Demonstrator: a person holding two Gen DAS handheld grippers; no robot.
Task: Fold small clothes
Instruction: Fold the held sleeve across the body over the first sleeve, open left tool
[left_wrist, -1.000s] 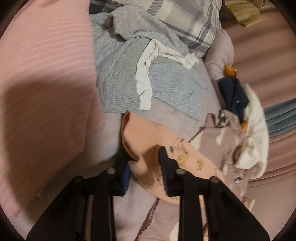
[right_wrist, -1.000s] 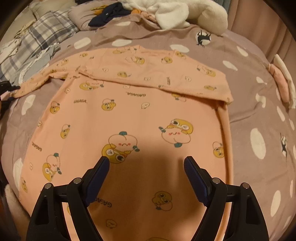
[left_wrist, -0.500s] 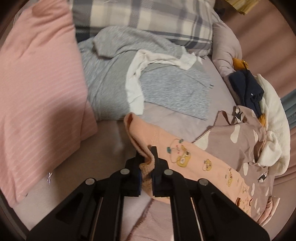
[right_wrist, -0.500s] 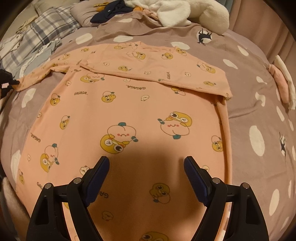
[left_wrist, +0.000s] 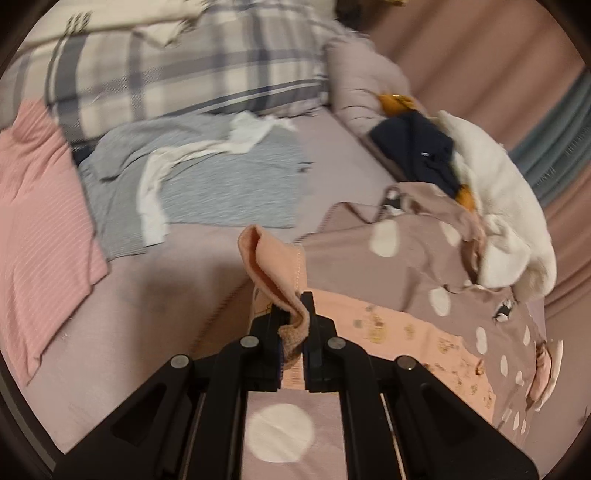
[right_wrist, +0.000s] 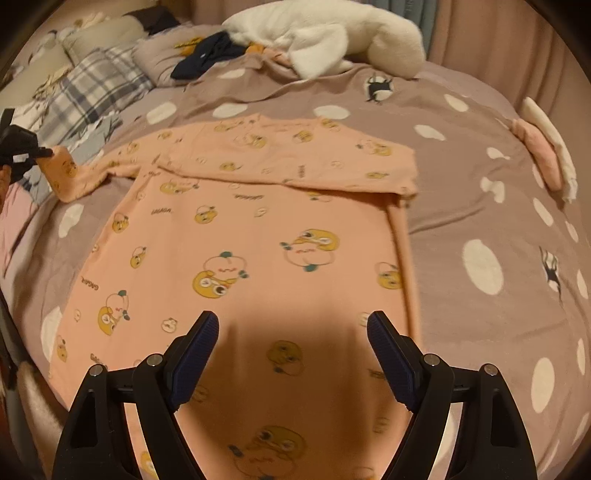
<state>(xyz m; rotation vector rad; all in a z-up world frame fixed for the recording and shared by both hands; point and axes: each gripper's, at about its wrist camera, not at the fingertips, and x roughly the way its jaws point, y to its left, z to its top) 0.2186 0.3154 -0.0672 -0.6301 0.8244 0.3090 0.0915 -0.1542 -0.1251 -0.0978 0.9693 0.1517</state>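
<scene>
A small peach shirt (right_wrist: 266, 236) with yellow cartoon prints lies flat on a mauve polka-dot blanket (right_wrist: 480, 192). Its right sleeve is folded across the chest. My left gripper (left_wrist: 293, 321) is shut on the cuff (left_wrist: 273, 266) of the left sleeve and holds it lifted above the bed; this gripper also shows at the left edge of the right wrist view (right_wrist: 22, 147), with the sleeve (right_wrist: 74, 173) stretched up to it. My right gripper (right_wrist: 291, 343) is open and empty, hovering over the shirt's lower body.
Grey clothes (left_wrist: 207, 177) with a white piece lie on the sheet beyond the cuff. A pink striped pillow (left_wrist: 37, 229) is on the left, a plaid pillow (left_wrist: 177, 70) behind. A white fleece (right_wrist: 332, 33) and a navy garment (right_wrist: 207, 55) are heaped at the blanket's far edge.
My left gripper closed on the sleeve cuff and lifted it, carrying it towards the shirt. The right gripper stayed open over the shirt, barely moving.
</scene>
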